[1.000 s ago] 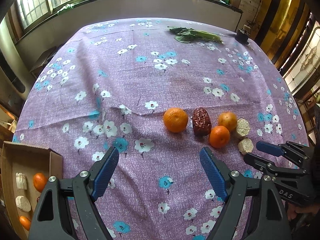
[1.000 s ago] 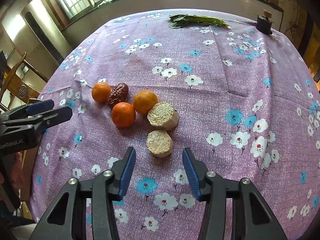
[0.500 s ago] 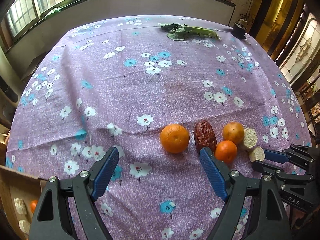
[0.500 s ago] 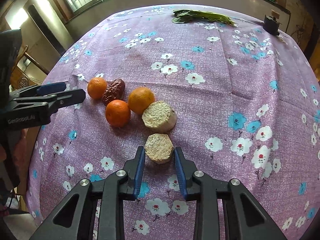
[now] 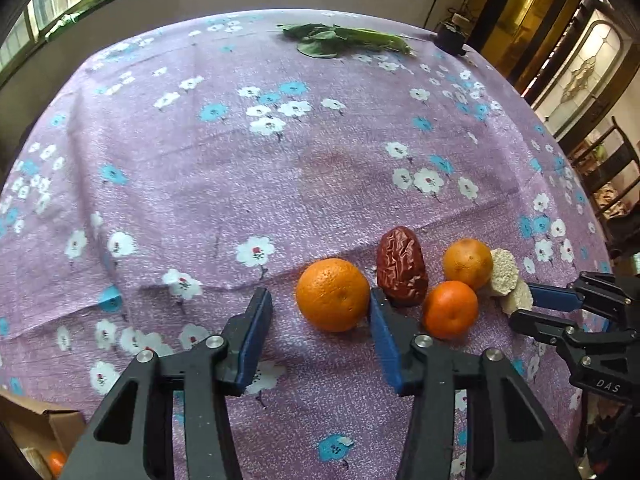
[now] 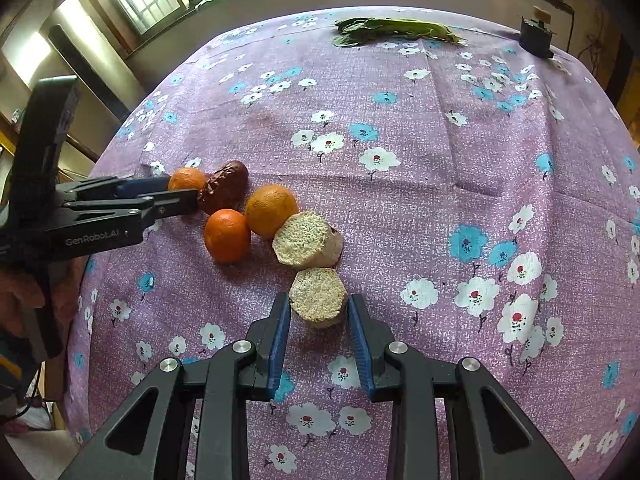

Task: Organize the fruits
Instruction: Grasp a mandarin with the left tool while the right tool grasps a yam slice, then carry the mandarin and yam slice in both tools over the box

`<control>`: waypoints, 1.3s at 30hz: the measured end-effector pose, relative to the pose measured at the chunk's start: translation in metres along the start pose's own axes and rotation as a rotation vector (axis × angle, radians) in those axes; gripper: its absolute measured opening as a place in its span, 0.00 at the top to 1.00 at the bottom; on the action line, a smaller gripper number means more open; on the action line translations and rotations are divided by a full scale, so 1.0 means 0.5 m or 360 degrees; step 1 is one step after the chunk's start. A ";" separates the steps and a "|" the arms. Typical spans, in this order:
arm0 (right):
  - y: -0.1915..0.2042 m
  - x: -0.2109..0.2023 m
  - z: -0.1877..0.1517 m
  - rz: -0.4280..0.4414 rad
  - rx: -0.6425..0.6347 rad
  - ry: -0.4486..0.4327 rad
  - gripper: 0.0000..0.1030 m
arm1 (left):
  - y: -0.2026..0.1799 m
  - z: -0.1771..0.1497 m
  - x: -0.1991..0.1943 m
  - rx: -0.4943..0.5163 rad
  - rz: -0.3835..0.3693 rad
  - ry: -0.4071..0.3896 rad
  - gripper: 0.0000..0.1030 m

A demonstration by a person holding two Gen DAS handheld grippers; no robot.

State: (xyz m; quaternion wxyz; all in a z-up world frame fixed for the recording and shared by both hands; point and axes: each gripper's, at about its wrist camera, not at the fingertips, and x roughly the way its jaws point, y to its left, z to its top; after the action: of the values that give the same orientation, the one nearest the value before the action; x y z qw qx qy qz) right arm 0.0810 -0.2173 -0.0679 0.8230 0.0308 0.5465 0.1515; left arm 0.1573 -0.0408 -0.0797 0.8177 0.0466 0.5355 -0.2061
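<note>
Left wrist view: the left tongs (image 5: 320, 312) have just been closing around the large orange (image 5: 333, 294) on the purple flowered surface (image 5: 240, 168); one pad touches it, the other stands apart, so no clamp yet. Beside the orange lie a date (image 5: 401, 266) and two smaller oranges (image 5: 451, 309).

Right wrist view: the right tongs (image 6: 318, 320) are clamped on the near corn piece (image 6: 319, 297). A second corn piece (image 6: 307, 238) lies just beyond it, toward the oranges.
</note>
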 end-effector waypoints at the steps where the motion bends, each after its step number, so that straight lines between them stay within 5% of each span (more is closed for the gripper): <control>1: 0.001 0.000 0.002 0.0004 -0.0003 0.0001 0.69 | -0.004 0.000 -0.001 0.0023 -0.0021 -0.0001 0.66; 5: 0.006 -0.007 0.003 0.0019 -0.0013 -0.0013 0.69 | -0.017 -0.004 -0.008 0.0085 0.0008 0.0001 0.68; 16: 0.048 -0.044 -0.004 0.0048 -0.0072 -0.0044 0.69 | -0.011 -0.051 -0.093 -0.0058 0.0084 -0.0071 0.69; 39: 0.308 -0.061 -0.030 0.0242 -0.0432 -0.0027 0.69 | 0.077 -0.245 -0.260 -0.0382 0.0330 -0.0169 0.68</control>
State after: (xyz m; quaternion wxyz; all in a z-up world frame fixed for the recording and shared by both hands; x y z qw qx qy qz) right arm 0.0231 -0.0814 -0.0134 0.8105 -0.0382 0.5101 0.2855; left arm 0.0228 0.0677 -0.0205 0.8614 -0.0073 0.5047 -0.0575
